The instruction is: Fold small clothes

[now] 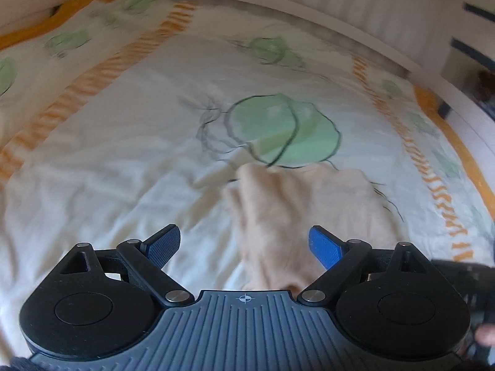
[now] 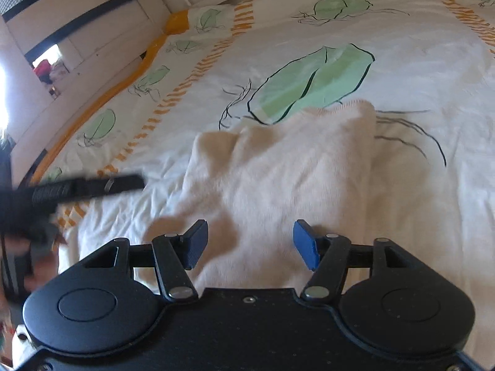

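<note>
The left gripper (image 1: 245,247) has its blue pads spread wide, holding nothing, above the near edge of the cream knit garment (image 1: 304,213). The right gripper (image 2: 250,244) is likewise spread and empty over it. The garment lies rumpled on the bedspread (image 2: 402,61), just below its large green leaf print (image 2: 312,83).

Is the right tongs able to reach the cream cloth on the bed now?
Probably yes: the right tongs are open right above the cream cloth, and nothing lies between them.
</note>
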### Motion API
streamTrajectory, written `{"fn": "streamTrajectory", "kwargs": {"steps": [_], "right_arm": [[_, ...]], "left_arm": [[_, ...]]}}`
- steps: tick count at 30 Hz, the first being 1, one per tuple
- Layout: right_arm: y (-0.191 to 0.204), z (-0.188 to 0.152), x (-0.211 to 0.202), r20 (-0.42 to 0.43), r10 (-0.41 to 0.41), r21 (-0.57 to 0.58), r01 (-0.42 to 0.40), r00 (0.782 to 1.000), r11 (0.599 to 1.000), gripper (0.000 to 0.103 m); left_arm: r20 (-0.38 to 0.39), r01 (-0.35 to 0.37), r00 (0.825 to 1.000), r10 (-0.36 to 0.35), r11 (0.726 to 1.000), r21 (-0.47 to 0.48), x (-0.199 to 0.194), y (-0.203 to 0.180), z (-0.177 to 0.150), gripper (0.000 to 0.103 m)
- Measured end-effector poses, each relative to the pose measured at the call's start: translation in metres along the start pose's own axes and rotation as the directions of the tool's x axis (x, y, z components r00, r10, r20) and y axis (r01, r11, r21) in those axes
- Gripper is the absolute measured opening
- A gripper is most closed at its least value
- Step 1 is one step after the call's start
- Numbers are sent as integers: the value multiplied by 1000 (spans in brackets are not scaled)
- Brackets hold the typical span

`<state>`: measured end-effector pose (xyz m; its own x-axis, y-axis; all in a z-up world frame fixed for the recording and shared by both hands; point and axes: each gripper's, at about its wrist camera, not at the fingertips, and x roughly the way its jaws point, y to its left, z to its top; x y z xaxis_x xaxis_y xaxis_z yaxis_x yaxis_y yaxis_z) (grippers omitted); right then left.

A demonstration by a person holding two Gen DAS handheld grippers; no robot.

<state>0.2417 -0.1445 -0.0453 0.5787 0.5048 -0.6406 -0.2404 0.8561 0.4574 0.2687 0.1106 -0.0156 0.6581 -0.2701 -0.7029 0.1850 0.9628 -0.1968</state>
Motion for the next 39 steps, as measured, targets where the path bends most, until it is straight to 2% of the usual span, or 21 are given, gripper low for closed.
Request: {"fn": "streamTrajectory", "kwargs": {"steps": [2,5,7,9,10,12,14,17,22,25,27,30,35,37,39], "right_arm": [[3,-10,2,-19,18,-31,-18,1000,999,66],[12,-28,13,-79,5,-109,-14,997,994,66],[21,-40,18,-96,16,-154,-30,995,988,69],[35,-46,16,-95,2,-246,-26,995,969,73],[39,-46,15,-99,2,-273,-29,995,962,73],[44,-44,7,-77,40,-285,-60,996,957,73],[48,-42,-3,-11,64,-293,-65,998,954,73],[55,-35,-4,49,96,-321,-75,994,944,83],[73,-35,22,20,173,-363,-154,985,919,91],[87,-46,46,-80,194,-402,-210,978,891,92],[96,-59,57,-135,187,-434,-227,973,872,93],[102,-67,59,-132,179,-450,-220,975,865,97],[105,-66,51,-132,192,-428,-231,972,874,97],[106,-66,48,-128,191,-436,-228,973,871,96],[101,-62,43,-110,196,-428,-224,974,875,95]], "left_arm": [[-23,-22,999,22,999,24,16,-7,5,91],[-62,-7,998,11,998,68,42,-15,8,91],[-94,-54,993,65,992,117,60,-20,6,91],[-127,-112,983,134,979,169,80,-20,3,91],[-138,-118,980,143,977,175,87,-16,1,91],[-150,-93,983,111,988,123,91,-3,2,92],[-171,-79,982,85,996,44,92,10,6,92],[-186,-68,980,71,997,20,95,17,12,92],[-201,-71,976,82,996,59,106,19,24,92],[-213,-76,973,86,996,54,112,20,29,92],[-214,-78,973,91,995,66,115,20,32,92],[-200,-81,975,102,991,111,116,16,29,93],[-175,-102,978,113,992,71,119,21,30,94],[-146,-137,978,148,987,78,116,19,32,93],[-96,-217,970,223,974,68,106,17,37,91]]}}
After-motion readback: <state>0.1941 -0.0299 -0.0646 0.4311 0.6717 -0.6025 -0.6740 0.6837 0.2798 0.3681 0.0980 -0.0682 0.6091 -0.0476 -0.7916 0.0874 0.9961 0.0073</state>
